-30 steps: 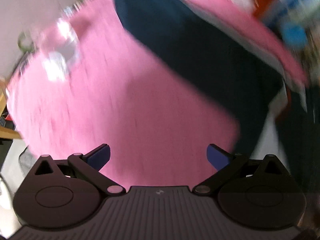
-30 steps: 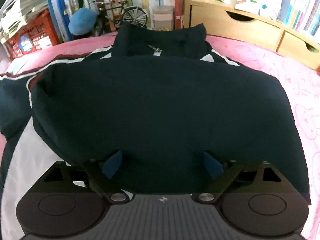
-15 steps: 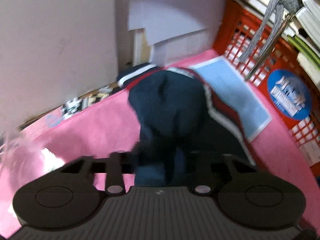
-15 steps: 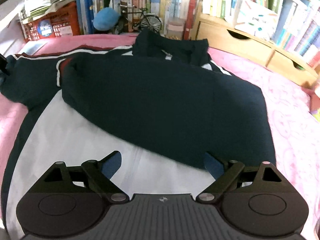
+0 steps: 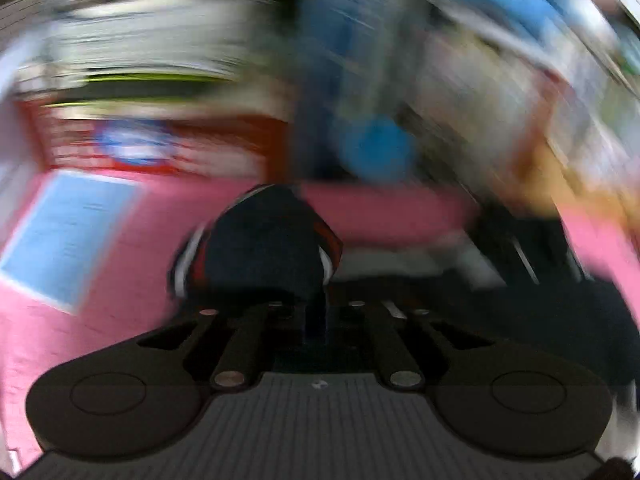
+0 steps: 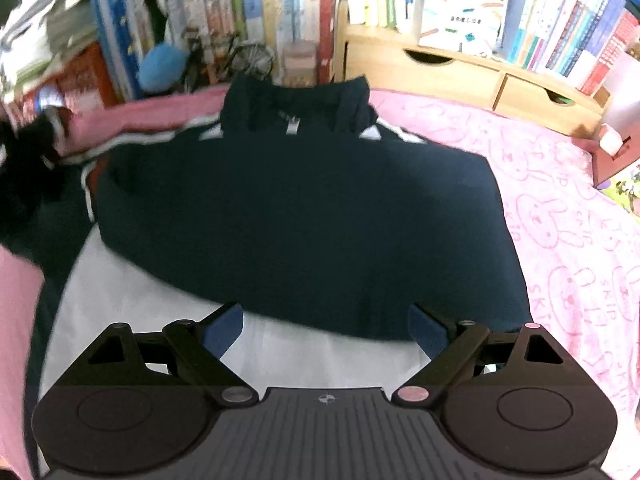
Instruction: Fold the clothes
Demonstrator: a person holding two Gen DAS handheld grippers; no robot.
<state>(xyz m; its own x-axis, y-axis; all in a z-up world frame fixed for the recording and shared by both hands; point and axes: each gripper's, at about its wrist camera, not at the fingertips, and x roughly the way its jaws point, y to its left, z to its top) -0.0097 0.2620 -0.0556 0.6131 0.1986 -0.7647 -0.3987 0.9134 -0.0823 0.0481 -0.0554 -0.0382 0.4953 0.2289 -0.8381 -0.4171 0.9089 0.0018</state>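
Left gripper [image 5: 316, 320] fingers pinched the jacket's sleeve [image 5: 264, 248], probably to fold it inward. Right gripper [image 6: 326, 330] fingers wide, empty, over jacket [image 6: 304, 216] hem near the bed [image 6: 560, 216] edge.

Both wrist cameras look steeply down, close over the jacket [image 6: 304, 216] on pink bedding [image 6: 560, 216].
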